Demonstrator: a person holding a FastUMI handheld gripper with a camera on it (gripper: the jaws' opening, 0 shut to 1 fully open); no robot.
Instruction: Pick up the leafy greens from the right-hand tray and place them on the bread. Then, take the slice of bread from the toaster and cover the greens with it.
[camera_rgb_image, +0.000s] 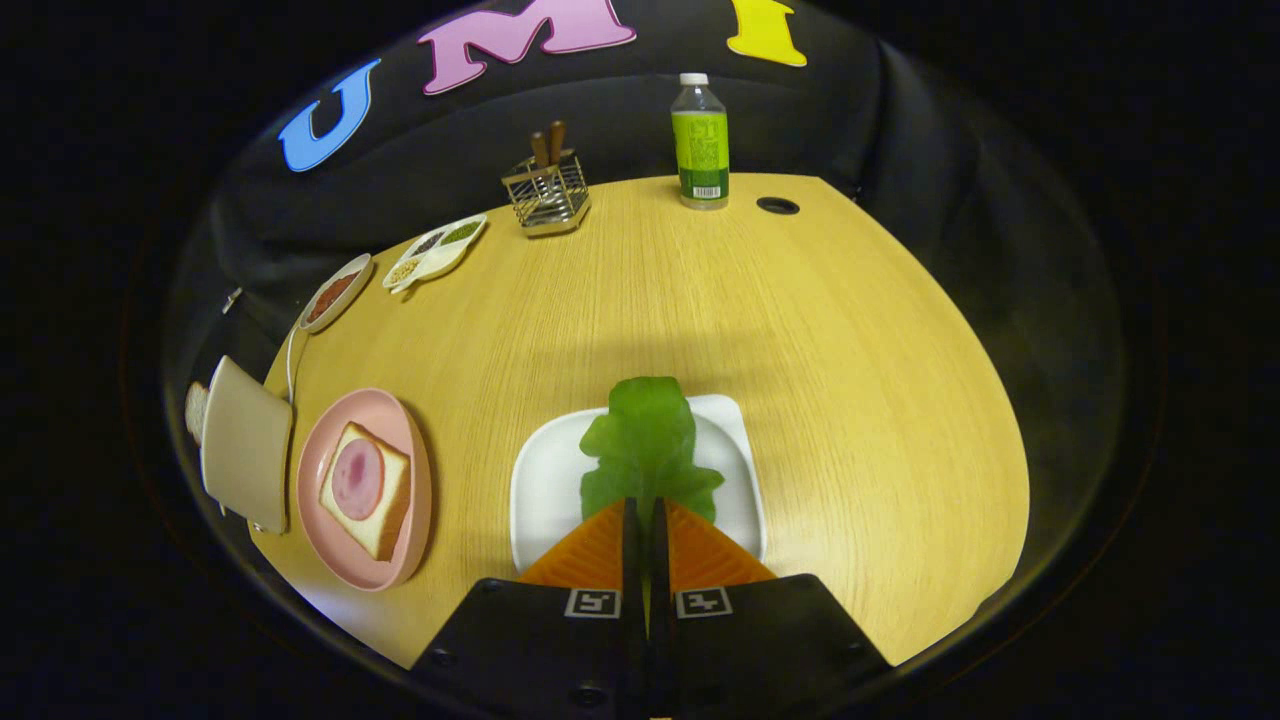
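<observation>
A green leaf (645, 440) lies on the white square tray (545, 490) just ahead of my fingers, its near end pinched between them. My gripper (645, 510) is shut on that near end, the orange fingers (600, 550) almost touching. To the left a pink plate (415, 480) holds a slice of bread (385, 520) topped with a round of ham (357, 478). Further left stands a beige toaster (245, 445) with a slice of bread (195, 410) sticking out of it.
At the table's far side stand a green-labelled bottle (700, 145) and a wire cutlery holder (547, 190). A divided dish of condiments (435, 250) and a small oval dish (335, 292) sit at the far left. A cable hole (777, 206) is near the bottle.
</observation>
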